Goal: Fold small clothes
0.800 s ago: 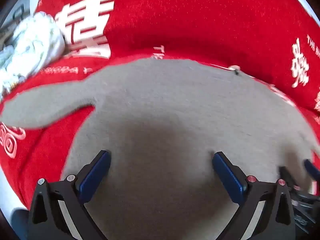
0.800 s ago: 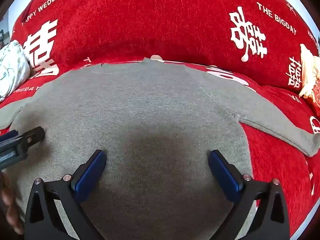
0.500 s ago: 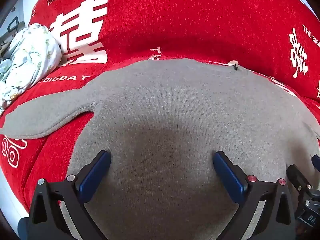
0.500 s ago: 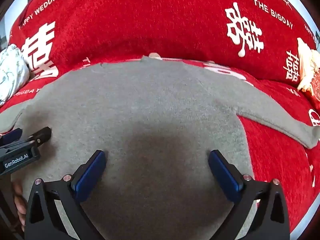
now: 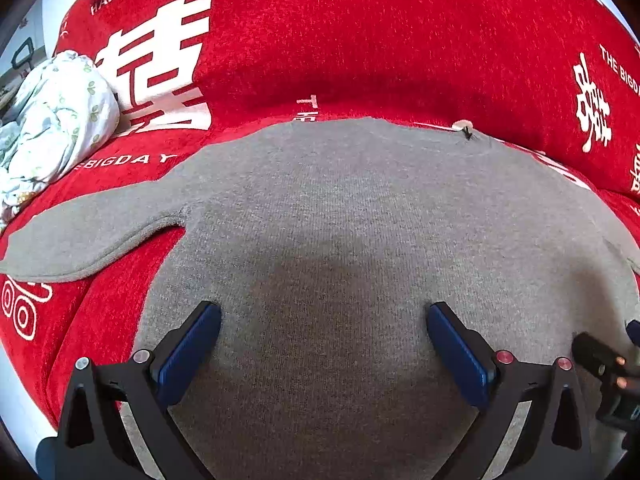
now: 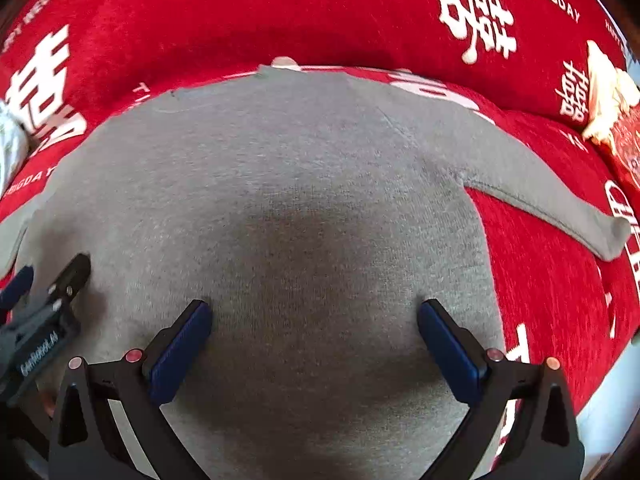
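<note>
Grey knit, a small sweater (image 5: 360, 240) lies spread flat on a red cover (image 5: 360, 40) printed with white characters, one sleeve reaching out to each side. At far left a white floral bundle (image 5: 52, 120) sits well apart. The left gripper (image 5: 324, 332) hangs over the sweater's body with jaws spread wide, nothing between them; the right gripper (image 6: 314, 330) beside it does likewise.

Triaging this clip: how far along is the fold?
Done: the grey top lies spread flat on the red cover, left sleeve and right sleeve both out to the sides. In hand: nothing; the left gripper and right gripper are over the body with jaws wide, gripping no cloth. Left: every fold; no sleeve or hem is turned in yet.
</note>
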Demonstrator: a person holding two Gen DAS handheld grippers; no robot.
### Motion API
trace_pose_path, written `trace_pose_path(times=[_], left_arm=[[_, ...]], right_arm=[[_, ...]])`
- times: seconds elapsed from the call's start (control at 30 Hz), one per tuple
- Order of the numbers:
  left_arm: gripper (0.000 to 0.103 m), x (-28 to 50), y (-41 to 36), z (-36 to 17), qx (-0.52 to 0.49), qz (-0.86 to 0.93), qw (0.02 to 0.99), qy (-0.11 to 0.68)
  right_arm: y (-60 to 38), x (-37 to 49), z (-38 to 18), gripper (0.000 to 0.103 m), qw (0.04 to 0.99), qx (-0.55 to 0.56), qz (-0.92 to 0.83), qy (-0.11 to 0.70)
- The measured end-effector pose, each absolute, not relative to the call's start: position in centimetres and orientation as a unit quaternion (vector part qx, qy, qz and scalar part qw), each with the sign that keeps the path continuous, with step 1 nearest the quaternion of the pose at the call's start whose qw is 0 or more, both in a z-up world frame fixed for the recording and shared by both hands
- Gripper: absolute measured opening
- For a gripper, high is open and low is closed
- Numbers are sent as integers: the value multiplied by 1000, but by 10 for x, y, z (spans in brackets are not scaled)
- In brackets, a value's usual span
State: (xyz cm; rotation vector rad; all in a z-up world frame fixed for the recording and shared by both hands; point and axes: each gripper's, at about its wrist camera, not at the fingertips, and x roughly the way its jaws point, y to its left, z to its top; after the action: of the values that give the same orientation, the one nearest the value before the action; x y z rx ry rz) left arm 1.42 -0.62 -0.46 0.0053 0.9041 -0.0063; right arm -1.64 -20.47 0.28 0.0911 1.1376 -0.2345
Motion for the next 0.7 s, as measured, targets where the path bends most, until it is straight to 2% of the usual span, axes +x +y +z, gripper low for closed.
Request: trace_pose_path(times=[0.47, 0.7], left_arm=[[103, 28, 0, -4, -9, 8, 874, 487], [103, 41, -1, -4, 9, -20, 822, 570]], right_arm=[[-204, -9, 5, 103, 822, 42, -109, 558], [-202, -4, 3, 103, 809, 38, -119, 575]])
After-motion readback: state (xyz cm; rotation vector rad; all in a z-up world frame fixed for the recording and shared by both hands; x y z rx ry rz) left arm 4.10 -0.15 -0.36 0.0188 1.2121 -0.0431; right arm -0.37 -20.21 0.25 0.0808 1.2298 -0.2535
